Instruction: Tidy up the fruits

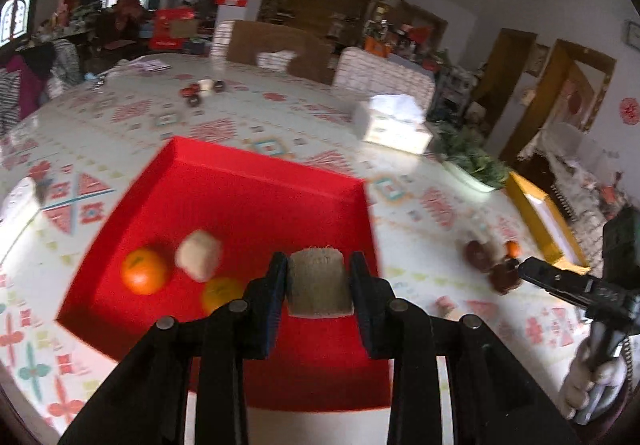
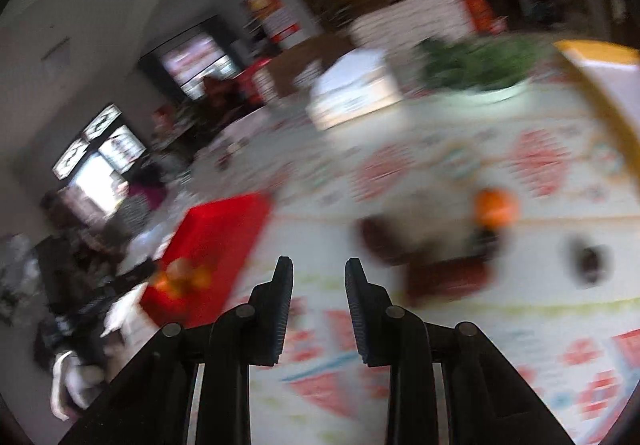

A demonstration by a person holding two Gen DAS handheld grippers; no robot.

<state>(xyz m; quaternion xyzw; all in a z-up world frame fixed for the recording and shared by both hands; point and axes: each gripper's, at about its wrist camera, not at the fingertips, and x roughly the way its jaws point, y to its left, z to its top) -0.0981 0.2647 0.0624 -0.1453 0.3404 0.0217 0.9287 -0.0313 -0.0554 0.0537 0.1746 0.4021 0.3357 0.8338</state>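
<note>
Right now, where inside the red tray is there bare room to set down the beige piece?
The red tray is bare across its far half and right side. Its near-left corner is crowded: orange fruit, pale fuzzy fruit, yellow-orange fruit. Left gripper holds the beige fuzzy cylinder.

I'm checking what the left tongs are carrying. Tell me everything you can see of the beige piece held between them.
The beige piece is a squat, cylinder-like lump with a fuzzy, fibrous skin and a slightly frayed top edge; which fruit it stands for I cannot tell. It sits upright, pinched on both sides by the left tongs, whose pads press its flanks. It hangs over the red tray, near the tray's right side, apart from the similar pale piece and two oranges lying there.
</note>
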